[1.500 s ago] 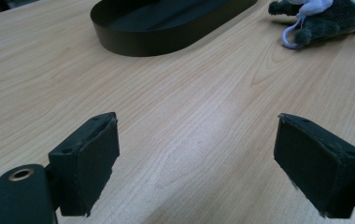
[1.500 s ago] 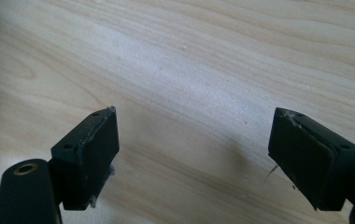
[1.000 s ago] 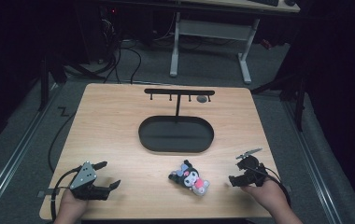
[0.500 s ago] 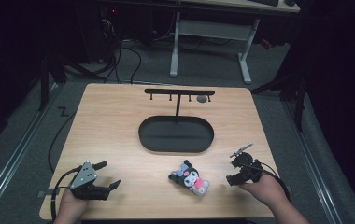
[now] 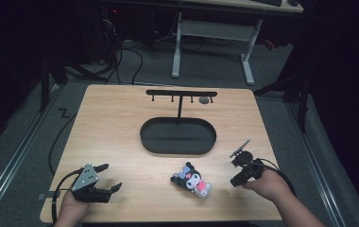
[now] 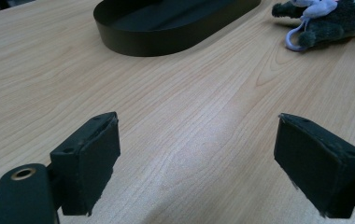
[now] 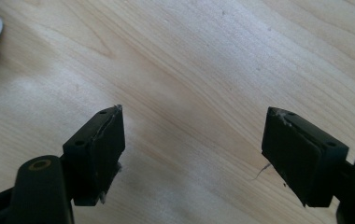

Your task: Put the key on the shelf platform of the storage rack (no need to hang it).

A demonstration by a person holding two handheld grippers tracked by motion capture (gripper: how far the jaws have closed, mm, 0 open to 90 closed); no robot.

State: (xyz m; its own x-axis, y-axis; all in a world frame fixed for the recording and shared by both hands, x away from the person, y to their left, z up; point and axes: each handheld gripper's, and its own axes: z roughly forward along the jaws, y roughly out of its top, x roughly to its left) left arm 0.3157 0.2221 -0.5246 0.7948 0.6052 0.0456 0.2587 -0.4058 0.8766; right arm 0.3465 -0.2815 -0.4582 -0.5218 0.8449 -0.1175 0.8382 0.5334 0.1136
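Both claws, left and right, gape empty.

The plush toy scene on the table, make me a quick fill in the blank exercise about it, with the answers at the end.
1. The plush toy lies on the table between the two ____.
2. The black tray has an ____ shape.
3. The jaws of the left gripper stand ____, with bare wood between them.
4. The right gripper holds ____.

Missing words: grippers; oval; open; nothing
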